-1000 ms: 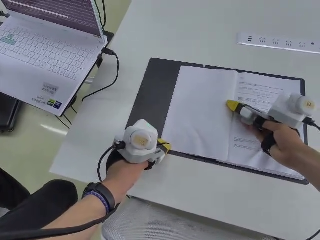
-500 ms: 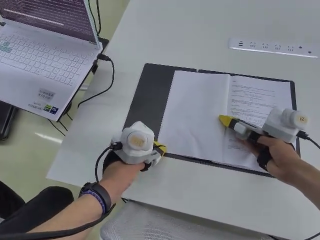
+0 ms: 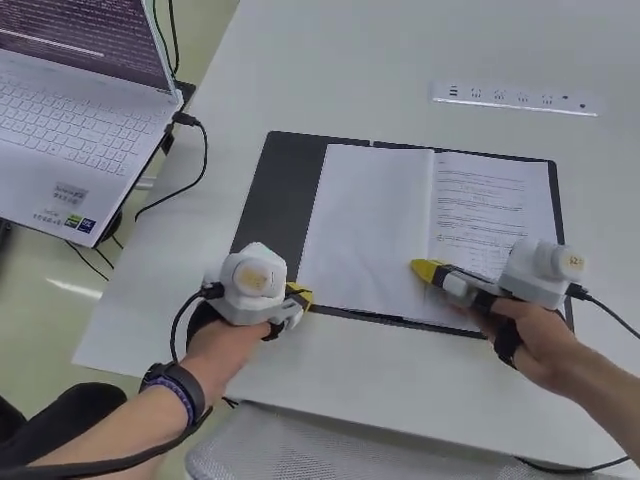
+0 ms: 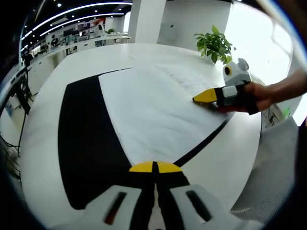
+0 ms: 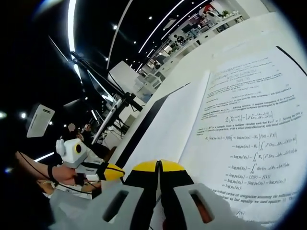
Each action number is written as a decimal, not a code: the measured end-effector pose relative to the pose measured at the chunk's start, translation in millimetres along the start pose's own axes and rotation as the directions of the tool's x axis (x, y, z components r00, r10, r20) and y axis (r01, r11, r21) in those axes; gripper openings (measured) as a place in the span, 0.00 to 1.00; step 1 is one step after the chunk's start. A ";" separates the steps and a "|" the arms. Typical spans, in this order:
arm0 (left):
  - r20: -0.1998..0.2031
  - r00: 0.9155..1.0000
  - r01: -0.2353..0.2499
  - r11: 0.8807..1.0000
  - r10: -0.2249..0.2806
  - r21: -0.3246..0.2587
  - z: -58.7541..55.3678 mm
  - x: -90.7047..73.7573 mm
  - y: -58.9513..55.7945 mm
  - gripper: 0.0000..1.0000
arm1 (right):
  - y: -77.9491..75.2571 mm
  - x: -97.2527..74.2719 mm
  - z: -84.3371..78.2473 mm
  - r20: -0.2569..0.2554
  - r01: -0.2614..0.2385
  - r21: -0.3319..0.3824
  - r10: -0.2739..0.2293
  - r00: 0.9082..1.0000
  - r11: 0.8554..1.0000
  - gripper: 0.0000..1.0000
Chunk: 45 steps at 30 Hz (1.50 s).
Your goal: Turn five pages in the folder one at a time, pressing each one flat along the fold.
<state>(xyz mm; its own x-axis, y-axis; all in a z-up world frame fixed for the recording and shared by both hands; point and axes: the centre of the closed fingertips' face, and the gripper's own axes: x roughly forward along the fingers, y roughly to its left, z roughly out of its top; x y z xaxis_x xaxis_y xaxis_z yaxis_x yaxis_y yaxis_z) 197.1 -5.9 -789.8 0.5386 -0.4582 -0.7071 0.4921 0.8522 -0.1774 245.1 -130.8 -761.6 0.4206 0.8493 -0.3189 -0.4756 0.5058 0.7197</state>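
The black folder (image 3: pixel 278 195) lies open on the white table. A blank turned page (image 3: pixel 370 225) is on its left and a printed page (image 3: pixel 492 200) on its right. My right gripper (image 3: pixel 420 268) is shut, its yellow tips pressed down on the fold near the folder's near edge; in its own view the jaws (image 5: pixel 158 166) rest between the blank page (image 5: pixel 165 127) and the printed page (image 5: pixel 240 129). My left gripper (image 3: pixel 298 296) is shut with nothing in it, tips (image 4: pixel 154 166) on the black cover (image 4: pixel 81 143) by the blank page's near left corner.
An open laptop (image 3: pixel 70 130) sits at the far left, its cable (image 3: pixel 190 165) trailing toward the folder. A white power strip (image 3: pixel 515 98) lies behind the folder. The table's near edge runs just below both hands, with a chair seat (image 3: pixel 330 450) beneath.
My right gripper has slid along the fold toward the folder's near edge. The left gripper stays at the page's near left corner. The head camera has shifted.
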 end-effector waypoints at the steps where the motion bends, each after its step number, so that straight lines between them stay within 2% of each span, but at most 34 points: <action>1: -0.002 1.000 0.001 1.000 -0.001 0.002 -0.1 0.1 0.3 0.00 | 0.6 -0.6 -1.1 0.001 0.000 0.003 0.000 1.000 1.000 0.00; 11: 0.000 1.000 0.001 1.000 -0.001 -0.002 -0.5 -0.1 0.8 0.00 | 12.4 -9.6 -20.2 -0.026 -0.023 0.000 0.023 0.999 1.000 0.00; 16: 0.003 1.000 0.001 1.000 -0.001 -0.005 -0.4 -0.1 0.9 0.00 | 10.3 -14.0 -28.1 -0.040 -0.027 0.003 0.028 0.999 1.000 0.00; 26: 0.018 1.000 0.001 1.000 -0.001 -0.011 0.1 -0.8 0.7 0.00 | 11.3 -23.1 -45.0 -0.043 -0.003 0.028 0.004 0.999 1.000 0.00; 29: 0.016 1.000 0.007 1.000 -0.007 -0.008 0.2 -0.8 0.5 0.00 | 14.5 -23.7 -54.0 -0.072 -0.004 0.002 0.004 0.997 1.000 0.00; 30: 0.016 1.000 0.009 1.000 -0.009 -0.009 0.1 -0.8 0.6 0.00 | 15.0 -25.0 -62.7 -0.110 -0.002 -0.022 0.000 0.994 1.000 0.00; 33: 0.020 1.000 0.009 1.000 -0.008 -0.019 -0.2 -0.8 0.6 0.00 | 18.9 -26.0 -70.3 -0.126 -0.004 -0.028 0.000 0.992 1.000 0.00; 37: 0.013 1.000 0.003 1.000 -0.003 -0.028 0.2 -0.7 0.3 0.00 | 21.2 -27.8 -69.5 -0.100 0.001 -0.015 -0.003 0.995 1.000 0.00; 42: -0.001 1.000 0.002 0.997 -0.002 -0.074 -0.1 -1.4 1.1 0.00 | 23.2 -29.1 -70.0 -0.100 0.001 -0.014 -0.003 0.995 1.000 0.00; 45: 0.002 1.000 -0.001 0.997 0.001 -0.081 0.1 -5.5 -2.0 0.00 | 24.4 -31.4 -67.2 -0.097 -0.001 -0.017 -0.001 0.995 1.000 0.00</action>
<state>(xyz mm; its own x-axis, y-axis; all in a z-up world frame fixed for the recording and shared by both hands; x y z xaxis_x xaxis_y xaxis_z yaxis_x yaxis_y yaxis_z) 193.2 -5.1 -785.4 0.5408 -0.4578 -0.7057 0.4349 0.8703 -0.2313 168.4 -135.0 -775.4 0.3439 0.8597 -0.3776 -0.4890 0.5073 0.7096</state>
